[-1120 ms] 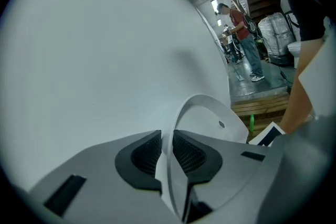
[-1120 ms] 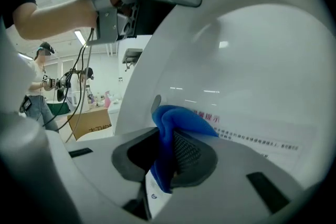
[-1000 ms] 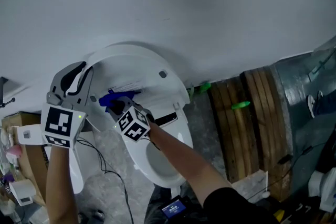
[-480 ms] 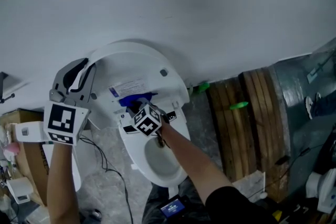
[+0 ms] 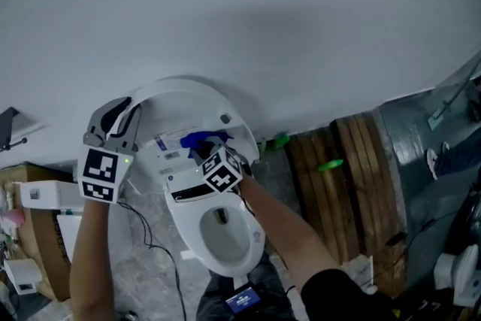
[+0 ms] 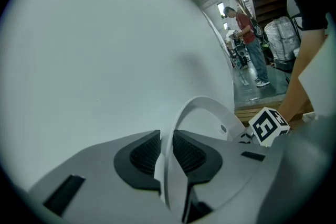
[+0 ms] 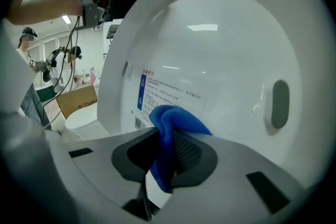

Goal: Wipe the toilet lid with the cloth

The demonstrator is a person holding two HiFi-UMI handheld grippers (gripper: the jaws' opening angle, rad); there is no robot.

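Note:
The white toilet lid (image 5: 188, 98) stands raised against the wall. My left gripper (image 5: 119, 113) is shut on the lid's upper left rim; in the left gripper view the thin rim (image 6: 210, 108) runs between the dark pads (image 6: 144, 155). My right gripper (image 5: 203, 148) is shut on a blue cloth (image 5: 201, 139) and presses it on the lid's inner face, beside the printed label (image 7: 170, 89). In the right gripper view the cloth (image 7: 176, 120) bulges out from between the jaws, and a grey bumper (image 7: 280, 104) sits to its right.
Below the lid lies the toilet seat and bowl (image 5: 188, 225). Wooden planks (image 5: 338, 169) with green items (image 5: 328, 163) lie to the right. A cardboard box (image 5: 30, 192) and a cable (image 5: 143, 229) are at the left. A person (image 6: 247, 34) stands far off.
My right gripper has slid the blue cloth to the right across the lid's inner face, past the label. The left gripper has kept its hold on the rim.

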